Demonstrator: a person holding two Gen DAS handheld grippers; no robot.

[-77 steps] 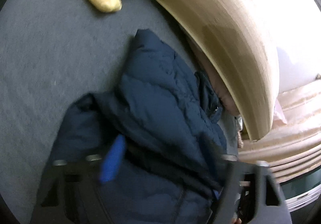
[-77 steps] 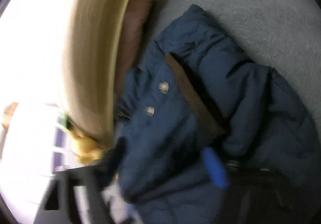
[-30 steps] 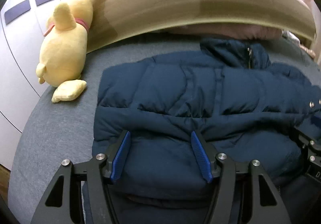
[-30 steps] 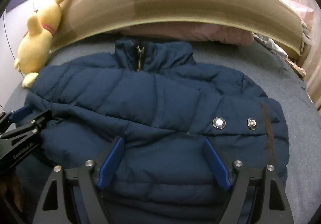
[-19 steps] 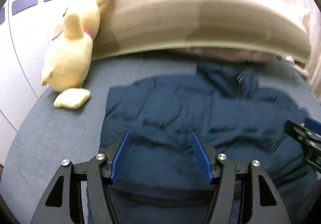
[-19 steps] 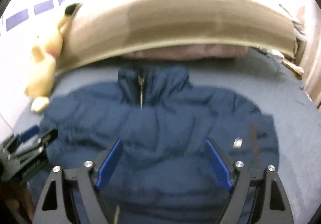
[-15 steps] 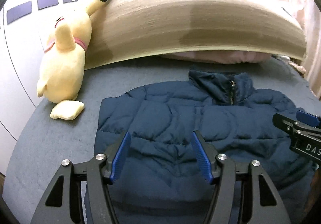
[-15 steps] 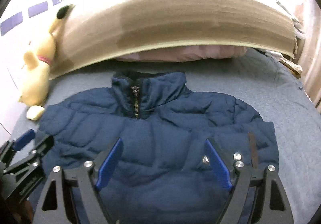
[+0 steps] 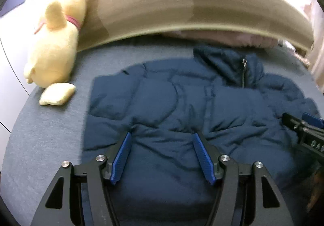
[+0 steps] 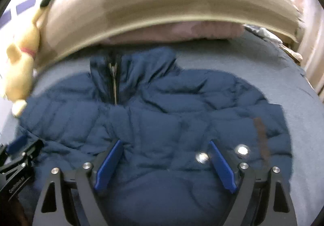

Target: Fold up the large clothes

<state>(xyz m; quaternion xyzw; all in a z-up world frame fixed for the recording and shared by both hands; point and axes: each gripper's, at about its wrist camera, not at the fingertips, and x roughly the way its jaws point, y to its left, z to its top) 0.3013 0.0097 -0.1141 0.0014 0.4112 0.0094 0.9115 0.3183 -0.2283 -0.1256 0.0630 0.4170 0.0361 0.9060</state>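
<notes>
1. The dark blue puffer jacket (image 9: 182, 108) lies on the grey bed (image 9: 46, 134) in a wide, compact bundle, its collar and zip toward the wooden headboard (image 9: 182, 3). The sleeves look tucked in over the body, so I judge the side folds done.
2. What seems left is folding the bundle once more, bottom to collar or side to side, and pressing it flat; the quilted fabric is puffed and creased, so it may spring open.
3. The left gripper (image 9: 162, 155) hovers over the near left part of the jacket with its fingers released, nothing between them.
4. The right gripper (image 10: 164, 165) hovers over the near right part, by the two metal snaps (image 10: 202, 157). Its fingers have just been opening wider and hold nothing; the cloth lies below them, not pinched.
5. Edges: the collar lies just before a pink pillow (image 10: 182, 31) under the headboard, so there is little room beyond.
6. On the left, a yellow plush toy (image 9: 54, 43) leans on the headboard, near the jacket's corner but apart from it.
7. On the right, bare bed gives open room for a sideways fold.
</notes>
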